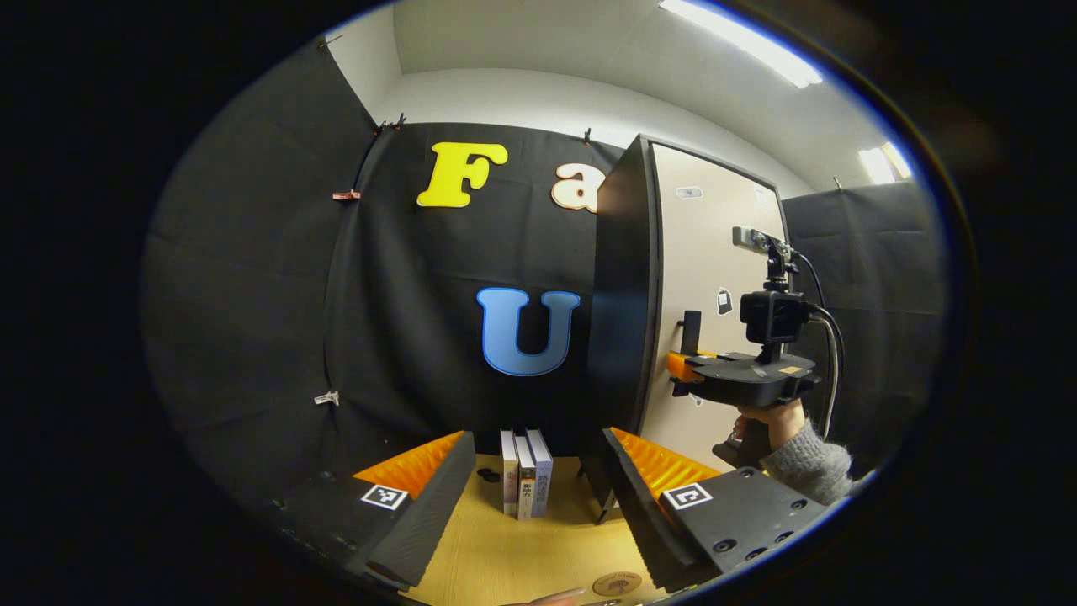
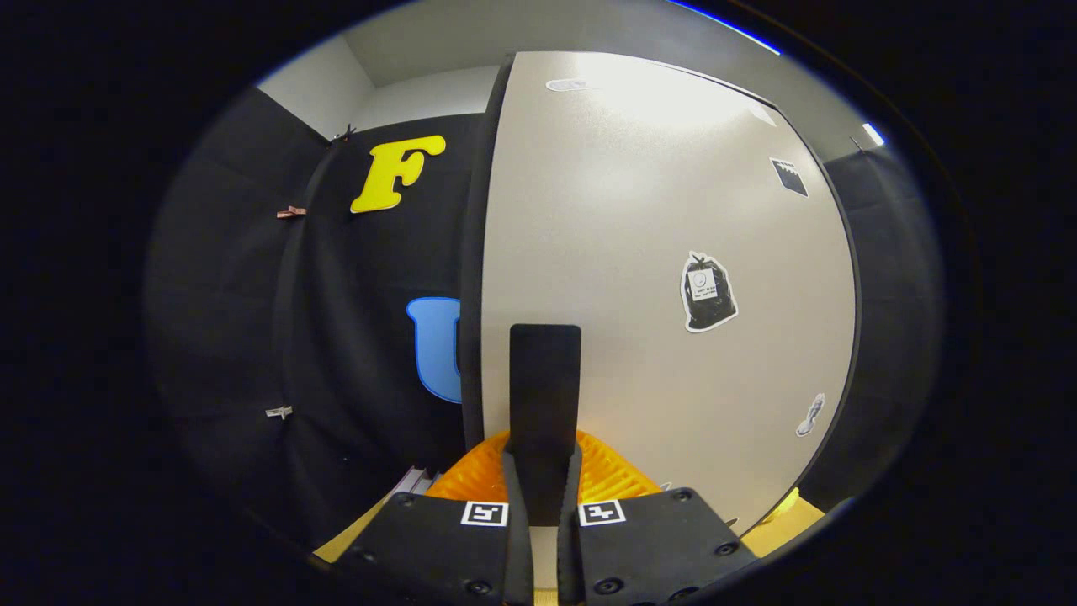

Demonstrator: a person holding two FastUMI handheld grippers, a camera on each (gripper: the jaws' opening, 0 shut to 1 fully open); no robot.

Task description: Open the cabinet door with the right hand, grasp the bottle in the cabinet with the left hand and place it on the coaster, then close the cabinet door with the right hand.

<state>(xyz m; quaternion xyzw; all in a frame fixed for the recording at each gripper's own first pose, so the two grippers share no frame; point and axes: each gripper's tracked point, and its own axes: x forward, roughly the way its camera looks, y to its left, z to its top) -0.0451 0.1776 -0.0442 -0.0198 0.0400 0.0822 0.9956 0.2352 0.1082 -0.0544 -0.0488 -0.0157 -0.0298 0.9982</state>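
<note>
A tall cabinet stands on the wooden table, with a dark side panel [image 1: 623, 295] and a pale door [image 1: 715, 269] that hides its inside. The door [image 2: 656, 252] carries a black upright handle [image 2: 544, 387]. My right gripper [image 2: 544, 475] is shut on that handle, one finger on each side. In the left gripper view, a hand in a grey sleeve [image 1: 808, 463] holds the right gripper [image 1: 683, 366] at the handle [image 1: 691, 330]. My left gripper [image 1: 537, 438] hovers open over the table, left of the cabinet, holding nothing. A round wooden coaster [image 1: 617, 582] lies near the table's front edge.
Three books [image 1: 525, 475] stand upright on the table [image 1: 505, 555] against the black cloth wall, just left of the cabinet. A small dark object [image 1: 487, 475] lies beside them. Stickers [image 2: 708, 292] dot the door's face.
</note>
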